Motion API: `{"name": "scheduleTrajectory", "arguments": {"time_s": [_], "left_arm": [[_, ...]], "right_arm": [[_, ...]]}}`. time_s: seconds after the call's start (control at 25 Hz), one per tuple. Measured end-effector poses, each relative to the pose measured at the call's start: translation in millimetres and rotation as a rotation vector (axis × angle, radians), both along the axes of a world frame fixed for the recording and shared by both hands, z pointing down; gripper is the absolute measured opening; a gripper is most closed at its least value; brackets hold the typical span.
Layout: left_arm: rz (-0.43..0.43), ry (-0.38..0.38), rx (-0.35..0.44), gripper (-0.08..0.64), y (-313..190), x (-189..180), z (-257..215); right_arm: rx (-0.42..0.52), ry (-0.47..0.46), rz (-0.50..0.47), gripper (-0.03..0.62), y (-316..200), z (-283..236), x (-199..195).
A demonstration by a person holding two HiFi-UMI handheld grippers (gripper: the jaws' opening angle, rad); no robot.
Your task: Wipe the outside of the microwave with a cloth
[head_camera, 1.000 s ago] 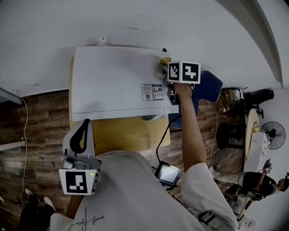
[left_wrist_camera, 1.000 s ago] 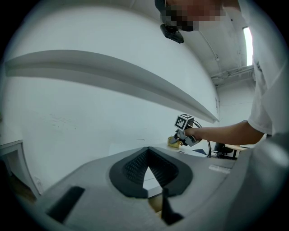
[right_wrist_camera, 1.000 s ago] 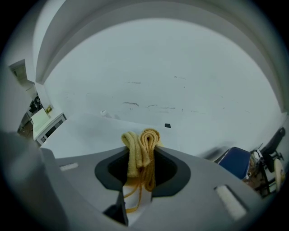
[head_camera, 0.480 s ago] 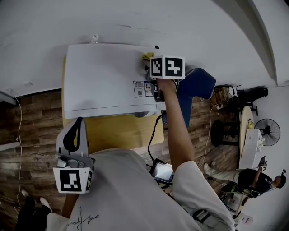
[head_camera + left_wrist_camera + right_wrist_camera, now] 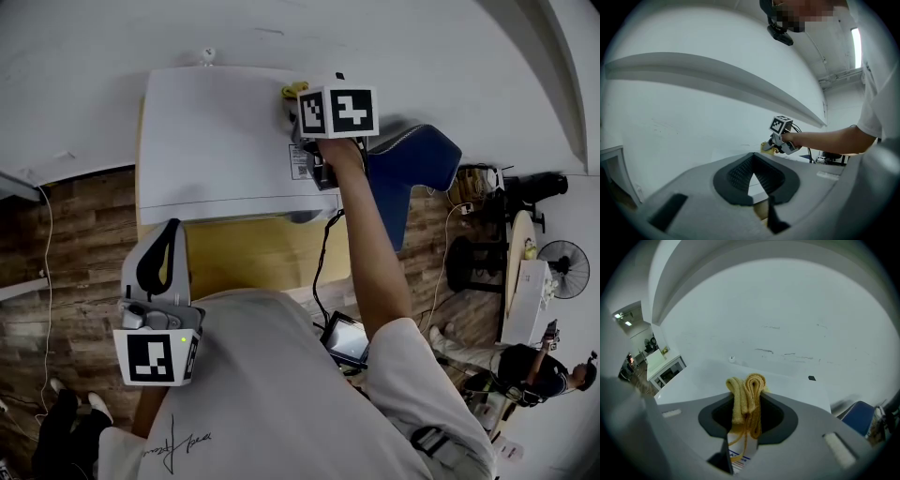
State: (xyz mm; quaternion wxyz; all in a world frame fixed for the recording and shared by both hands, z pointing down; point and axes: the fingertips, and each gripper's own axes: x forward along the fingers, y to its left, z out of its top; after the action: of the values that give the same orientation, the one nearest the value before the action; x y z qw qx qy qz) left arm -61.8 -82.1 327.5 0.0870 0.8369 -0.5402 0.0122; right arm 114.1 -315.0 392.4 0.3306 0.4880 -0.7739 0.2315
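Leftward along the far edge of the microwave (image 5: pixel 216 141) slid the right gripper (image 5: pixel 748 414), clamped on the folded cloth (image 5: pixel 747 392); most of the top lay left of it, while the left gripper (image 5: pixel 752 173) hung closed, near.

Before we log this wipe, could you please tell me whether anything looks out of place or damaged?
Nothing stands out: the microwave sits flat on the table, and the right tool holds the yellow cloth on its top.

- The microwave (image 5: pixel 216 141) stands on the table (image 5: pixel 253 267), against the wall (image 5: pixel 94 56).
- The cloth (image 5: pixel 293 90) is on its top, right rear.
- The chair (image 5: pixel 412 164) is right of the table.
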Motion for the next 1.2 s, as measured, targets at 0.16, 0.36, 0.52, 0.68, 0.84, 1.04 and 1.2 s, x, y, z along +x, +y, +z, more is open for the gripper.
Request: {"name": "scheduleTrajectory", "arguments": {"time_s": [0.16,0.36,0.52,0.68,0.84,1.04,1.2], "left_arm": [[0.01,-0.002,-0.004,-0.008,0,3,1],[0.012,-0.002,-0.005,-0.009,0,7,1],[0.011,-0.004,0.001,-0.008,3,8,0],[-0.006,-0.009,-0.003,-0.008,6,3,1],[-0.011,-0.014,-0.004,-0.008,7,2,-1],[-0.026,-0.022,-0.012,-0.008,11,-7,0],[-0.047,-0.022,-0.016,-0.009,12,-17,0]], "right_arm": [[-0.002,0.004,-0.031,0.115,1,0,-13],[-0.004,-0.001,-0.049,0.115,2,-1,-21],[-0.008,-0.015,-0.076,0.115,3,-1,-38],[-0.006,-0.018,-0.116,0.115,6,-1,-60],[-0.006,-0.04,-0.15,0.115,7,-3,-81],[-0.001,-0.044,-0.202,0.116,11,-2,-115],[-0.001,-0.051,-0.241,0.117,14,-1,-140]]}}
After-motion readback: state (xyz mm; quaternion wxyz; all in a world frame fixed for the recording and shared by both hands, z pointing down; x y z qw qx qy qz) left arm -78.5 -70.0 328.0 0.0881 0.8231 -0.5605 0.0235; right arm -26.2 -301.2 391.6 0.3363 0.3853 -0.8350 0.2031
